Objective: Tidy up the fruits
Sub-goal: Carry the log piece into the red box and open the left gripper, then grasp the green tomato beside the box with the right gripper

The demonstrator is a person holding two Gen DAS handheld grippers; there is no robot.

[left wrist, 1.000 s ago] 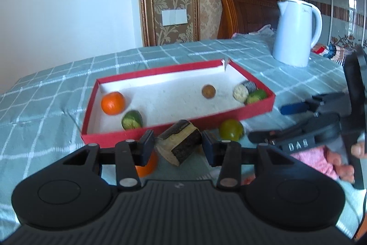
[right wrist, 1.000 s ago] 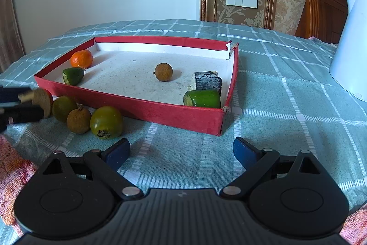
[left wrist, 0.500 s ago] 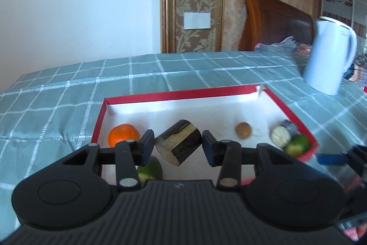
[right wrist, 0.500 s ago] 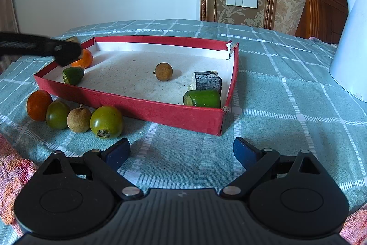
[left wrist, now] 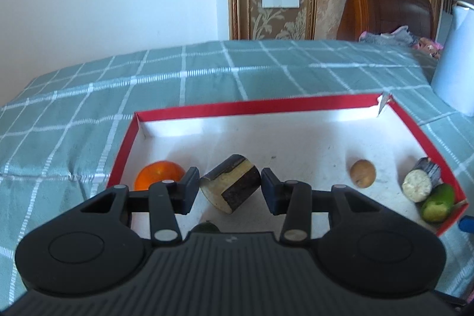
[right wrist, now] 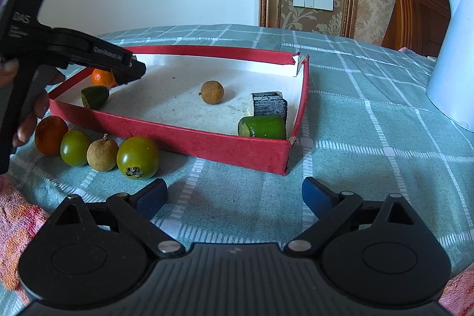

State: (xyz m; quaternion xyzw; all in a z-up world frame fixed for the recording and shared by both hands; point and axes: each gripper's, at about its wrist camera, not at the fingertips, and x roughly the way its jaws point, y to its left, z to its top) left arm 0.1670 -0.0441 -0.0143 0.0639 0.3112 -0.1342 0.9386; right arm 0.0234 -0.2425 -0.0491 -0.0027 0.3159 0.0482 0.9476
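Red cardboard walls frame the shallow tray [left wrist: 284, 104] that sits on the counter [left wrist: 74, 108], which is covered with a green checked cloth. My left gripper [left wrist: 229, 188] hangs over the near left part of the tray, its jaws pressed on a short dark-skinned fruit chunk [left wrist: 230, 187] with a pale cut face, held tilted between the pads. Just behind my left finger lies an orange [left wrist: 158, 174] inside the tray, and a dark green piece [right wrist: 94, 96] sits near it by the front wall. Farther right on the white tray floor rests a small brown round fruit [left wrist: 363, 177], apart from the rest. In the right corner another dark chunk [left wrist: 420, 184] with a pale end lies touching a green cut piece [left wrist: 438, 202]. My right gripper [right wrist: 234, 196] hovers low over the cloth in front of the tray, jaws wide apart with nothing between them. Outside the tray, along its front wall, four fruits stand in a row, each just beside the next: a second orange [right wrist: 51, 135], a small green tomato [right wrist: 75, 147], a tan round fruit [right wrist: 102, 154] and a bigger green tomato [right wrist: 138, 157]. A white kettle [right wrist: 453, 61] stands on the cloth to the right, well apart from the tray. My hand [right wrist: 32, 111] shows around the left gripper's handle.
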